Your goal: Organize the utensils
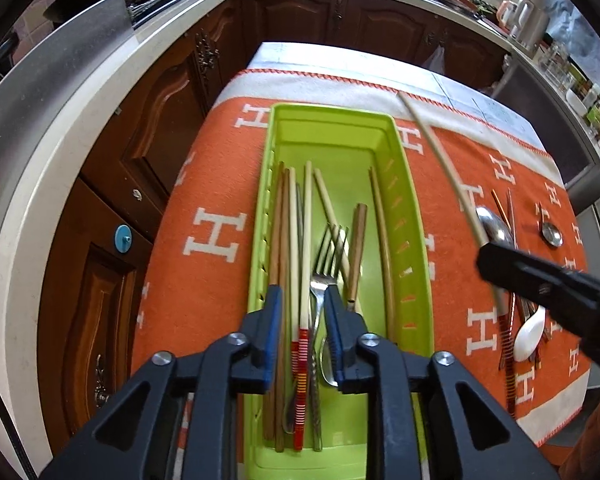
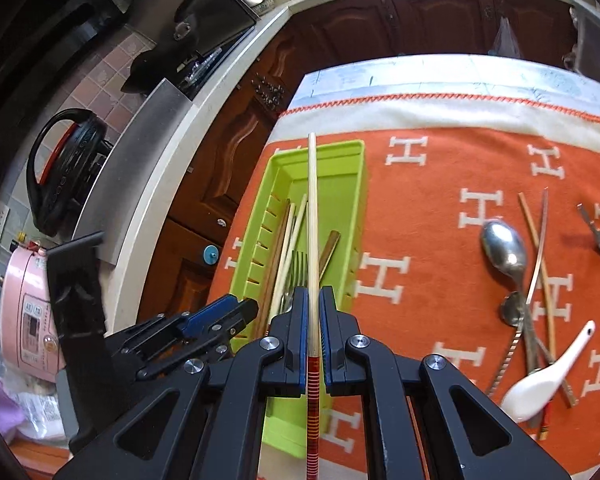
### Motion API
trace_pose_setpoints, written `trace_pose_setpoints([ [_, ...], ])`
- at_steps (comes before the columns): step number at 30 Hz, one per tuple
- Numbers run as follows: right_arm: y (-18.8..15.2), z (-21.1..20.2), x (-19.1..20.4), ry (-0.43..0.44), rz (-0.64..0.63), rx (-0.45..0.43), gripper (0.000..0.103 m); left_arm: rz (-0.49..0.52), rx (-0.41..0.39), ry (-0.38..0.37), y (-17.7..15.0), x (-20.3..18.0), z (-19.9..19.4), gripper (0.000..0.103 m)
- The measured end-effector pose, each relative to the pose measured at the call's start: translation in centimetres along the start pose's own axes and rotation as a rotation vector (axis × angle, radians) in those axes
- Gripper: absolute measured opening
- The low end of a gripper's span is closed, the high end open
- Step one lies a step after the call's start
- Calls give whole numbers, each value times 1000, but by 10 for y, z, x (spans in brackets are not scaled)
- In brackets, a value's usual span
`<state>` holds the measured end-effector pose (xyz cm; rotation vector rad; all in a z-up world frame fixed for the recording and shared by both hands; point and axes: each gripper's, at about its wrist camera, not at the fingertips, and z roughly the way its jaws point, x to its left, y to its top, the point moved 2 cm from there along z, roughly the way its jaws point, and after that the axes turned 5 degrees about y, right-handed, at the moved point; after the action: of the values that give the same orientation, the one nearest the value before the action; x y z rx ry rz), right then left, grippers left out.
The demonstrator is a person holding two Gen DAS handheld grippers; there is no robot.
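Chopstick [image 2: 312, 216] is riding pinched in right gripper [image 2: 312, 308], long axis paralleling tray [image 2: 356, 184] below-left; left gripper [image 1: 302, 308], jaws parted and empty, is hovering over tray.

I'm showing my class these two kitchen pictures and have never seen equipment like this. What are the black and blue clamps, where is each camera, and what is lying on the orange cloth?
Each clamp is a hand-held two-finger gripper with a camera looking along its fingers. One picture is from the left gripper, open above the lime-green plastic tray of chopsticks and forks. The other is from the right gripper, shut on a pale chopstick with a red striped end. Loose on the orange cloth with white H letters lie a steel spoon, a white ceramic spoon and more chopsticks.
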<state>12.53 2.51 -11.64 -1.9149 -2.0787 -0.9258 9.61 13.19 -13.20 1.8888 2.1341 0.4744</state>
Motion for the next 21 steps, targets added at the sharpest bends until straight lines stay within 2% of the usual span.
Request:
trace_pose_setpoints([
  [3, 4, 17, -2, -5, 22, 18, 5, -27, -9, 10, 6, 7, -1, 32],
  [4, 4, 21, -1, -8, 29, 24, 5, -36, -14, 18, 8, 11, -1, 44],
  [5, 4, 26, -2, -11, 39, 34, 6, -42, -26, 33, 9, 13, -3, 51],
  [9, 3, 38, 1, -21, 48, 57, 6, -19, -81, 111, 13, 15, -8, 53],
  [16, 1, 45, 1, -63, 51, 61, 6, -9, -78, 119, 13, 13, -6, 53],
  [21, -1, 44, 2, -56, 51, 72, 8, -14, -72, 109, 12, 12, -5, 53],
])
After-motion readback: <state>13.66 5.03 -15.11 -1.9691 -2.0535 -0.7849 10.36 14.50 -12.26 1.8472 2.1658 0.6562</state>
